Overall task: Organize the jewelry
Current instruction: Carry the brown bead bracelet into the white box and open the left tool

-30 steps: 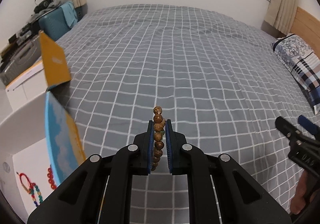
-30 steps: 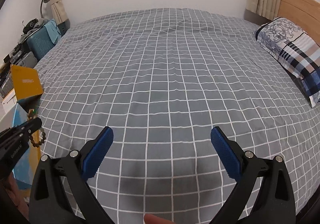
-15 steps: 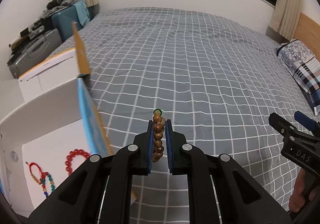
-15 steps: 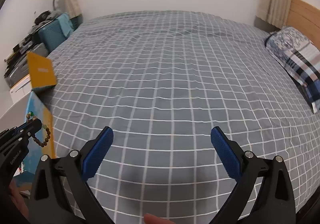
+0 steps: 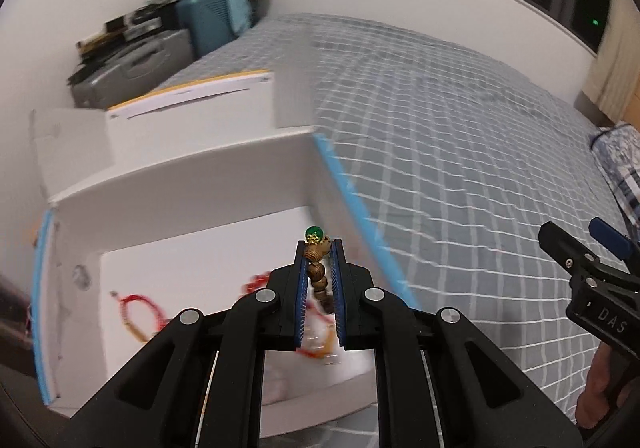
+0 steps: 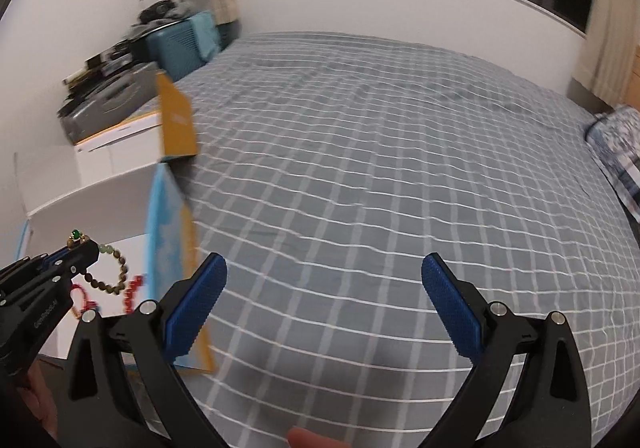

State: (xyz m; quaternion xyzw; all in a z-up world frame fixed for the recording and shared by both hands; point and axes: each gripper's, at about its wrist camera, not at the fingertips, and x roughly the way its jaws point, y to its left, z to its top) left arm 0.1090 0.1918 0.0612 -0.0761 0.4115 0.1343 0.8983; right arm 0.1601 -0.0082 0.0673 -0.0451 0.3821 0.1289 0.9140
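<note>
Brown wooden bracelet [image 5: 317, 277] with a green bead; white box [image 5: 192, 184] edged blue; grey white-checked bedspread [image 6: 380, 168].

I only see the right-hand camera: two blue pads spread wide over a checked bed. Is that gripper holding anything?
Observer: No. The right gripper is open and bare, above the bedspread.
Operator: So where's the jewelry?
Observer: The left gripper is shut on a wooden bead bracelet with a green bead on top.
Operator: Where is it headed?
Observer: It hangs over an open white box at the bed's edge.
Operator: Anything inside?
Observer: A red cord bracelet lies on the box floor; other pieces are too blurred to name.
</note>
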